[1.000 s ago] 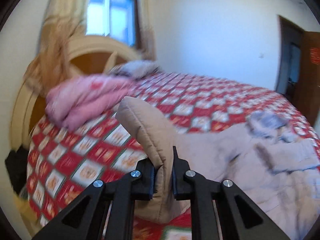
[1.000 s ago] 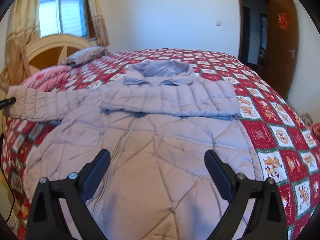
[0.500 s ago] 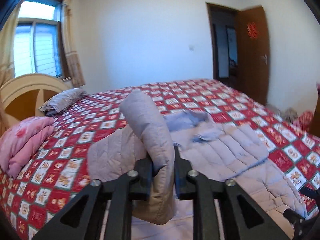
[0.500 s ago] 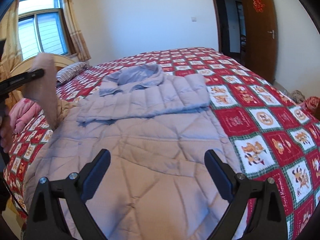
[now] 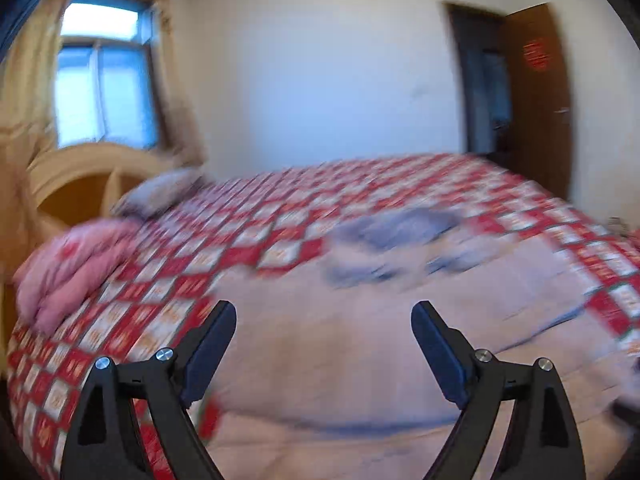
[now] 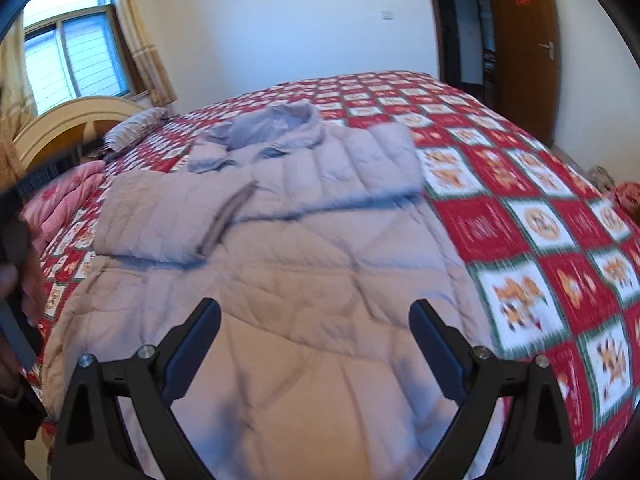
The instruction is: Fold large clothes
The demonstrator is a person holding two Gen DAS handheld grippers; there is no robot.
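A large pale lilac padded coat (image 6: 304,272) lies flat on the bed, hood (image 6: 276,124) toward the far side. Both sleeves are folded across its chest: the right sleeve (image 6: 344,172) and the left sleeve (image 6: 156,216), whose cuff lies near the middle. My right gripper (image 6: 316,332) is open and empty above the coat's lower body. My left gripper (image 5: 324,336) is open and empty above the coat (image 5: 344,344); this view is blurred.
The bed has a red and white patterned cover (image 6: 536,220). A pink folded quilt (image 5: 72,268) and a grey pillow (image 5: 160,192) lie by the wooden headboard (image 5: 84,176). A brown door (image 6: 520,40) stands open at the far right.
My left gripper carried the left sleeve over the coat, opened and let it go. The sleeve now lies folded across the chest. My right gripper stayed open.
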